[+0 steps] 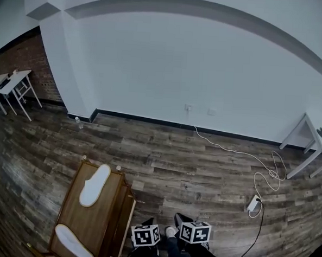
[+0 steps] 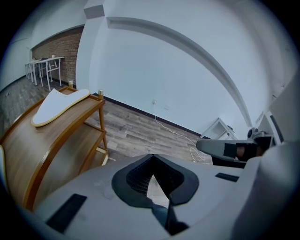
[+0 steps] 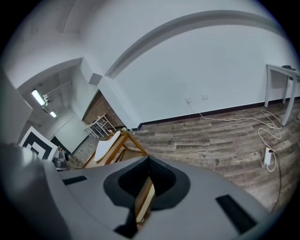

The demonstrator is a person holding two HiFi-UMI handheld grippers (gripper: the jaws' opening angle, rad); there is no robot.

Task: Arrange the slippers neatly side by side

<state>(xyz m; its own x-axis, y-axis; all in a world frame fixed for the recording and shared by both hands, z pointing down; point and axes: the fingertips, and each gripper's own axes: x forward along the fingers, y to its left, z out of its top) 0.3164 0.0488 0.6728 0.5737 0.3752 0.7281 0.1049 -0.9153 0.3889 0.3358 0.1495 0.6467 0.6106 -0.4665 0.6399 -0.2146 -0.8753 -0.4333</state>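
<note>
Two white slippers lie apart on the top of a wooden shoe rack (image 1: 98, 219) at the lower left of the head view: the far slipper (image 1: 95, 185) and the near slipper (image 1: 73, 243). Both grippers hang at the bottom edge, right of the rack, and only the left marker cube (image 1: 145, 235) and the right marker cube (image 1: 195, 233) show there. In its own view the left gripper (image 2: 153, 156) is shut and empty, with the far slipper (image 2: 61, 105) up to its left. The right gripper (image 3: 149, 158) is also shut and empty, and the far slipper (image 3: 107, 145) lies beyond it to the left.
A white power adapter (image 1: 253, 203) and its looping cable (image 1: 272, 173) lie on the wood floor at right. A white table (image 1: 313, 137) stands by the right wall, more white tables (image 1: 14, 83) at far left. The person's shoe (image 1: 183, 220) is between the grippers.
</note>
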